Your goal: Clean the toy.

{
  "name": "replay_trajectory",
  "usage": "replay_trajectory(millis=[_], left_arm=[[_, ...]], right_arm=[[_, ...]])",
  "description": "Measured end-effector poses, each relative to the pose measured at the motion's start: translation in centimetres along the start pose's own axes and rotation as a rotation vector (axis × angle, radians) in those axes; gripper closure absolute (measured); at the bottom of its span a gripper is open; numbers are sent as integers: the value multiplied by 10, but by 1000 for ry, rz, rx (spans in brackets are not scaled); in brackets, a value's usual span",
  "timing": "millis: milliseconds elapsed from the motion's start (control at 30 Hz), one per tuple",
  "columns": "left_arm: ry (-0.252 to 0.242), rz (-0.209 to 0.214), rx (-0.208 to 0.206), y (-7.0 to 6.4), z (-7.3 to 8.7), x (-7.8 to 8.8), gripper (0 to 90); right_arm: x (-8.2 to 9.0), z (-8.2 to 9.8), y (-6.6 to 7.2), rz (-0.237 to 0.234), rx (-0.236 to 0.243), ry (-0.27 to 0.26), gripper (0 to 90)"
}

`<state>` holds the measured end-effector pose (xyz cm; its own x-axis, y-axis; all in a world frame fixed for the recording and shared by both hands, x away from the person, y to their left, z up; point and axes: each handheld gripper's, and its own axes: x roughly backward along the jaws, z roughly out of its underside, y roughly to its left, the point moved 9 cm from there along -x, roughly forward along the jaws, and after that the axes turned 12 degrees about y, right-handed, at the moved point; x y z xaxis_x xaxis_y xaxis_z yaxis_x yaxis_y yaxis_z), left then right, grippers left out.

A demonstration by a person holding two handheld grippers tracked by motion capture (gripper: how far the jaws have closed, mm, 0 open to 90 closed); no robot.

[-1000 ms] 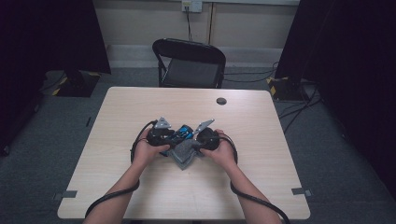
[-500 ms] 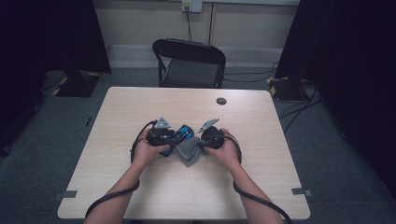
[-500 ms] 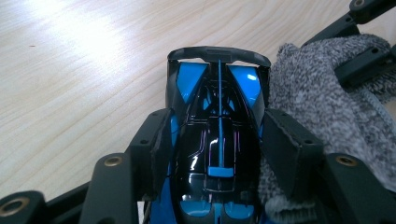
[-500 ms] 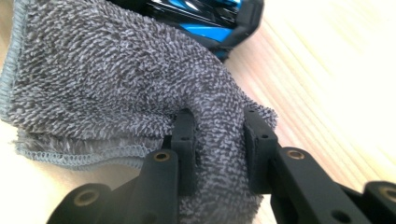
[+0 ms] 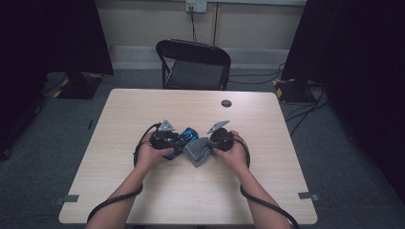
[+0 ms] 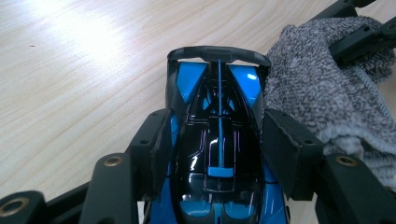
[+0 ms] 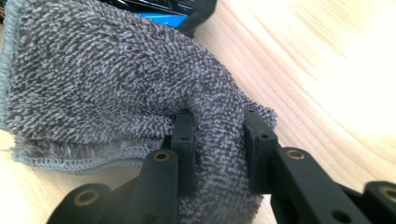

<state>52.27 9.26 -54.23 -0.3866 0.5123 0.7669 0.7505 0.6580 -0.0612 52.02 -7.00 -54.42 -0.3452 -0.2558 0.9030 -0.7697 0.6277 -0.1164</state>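
Two grippers are recorded at work just before the middle of the table (image 5: 143,191), with a blue and black toy car (image 5: 184,139) as the reference point. To the left of the car, the left gripper (image 6: 219,140) is clamped on its sides, the pads pressed against the bodywork behind the rear wing; the car is held just above or on the tabletop, which cannot be told. To the right of the car, a folded grey cloth (image 5: 197,151) lies touching its flank, and the right gripper (image 7: 219,144) is clenched on a bunched fold of it. Against the frames of a second ago, little has changed: the cloth has been shifted slightly along the car, both grips unaltered. Wiping of the car is judged to be in progress, not finished.
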Motion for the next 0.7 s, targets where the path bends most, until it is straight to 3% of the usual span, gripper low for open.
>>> replay_trajectory(millis=[700], left_arm=[[13,1,-1,-1,-1,0,435]], right_arm=[[7,26,-36,37,-93,14,702]])
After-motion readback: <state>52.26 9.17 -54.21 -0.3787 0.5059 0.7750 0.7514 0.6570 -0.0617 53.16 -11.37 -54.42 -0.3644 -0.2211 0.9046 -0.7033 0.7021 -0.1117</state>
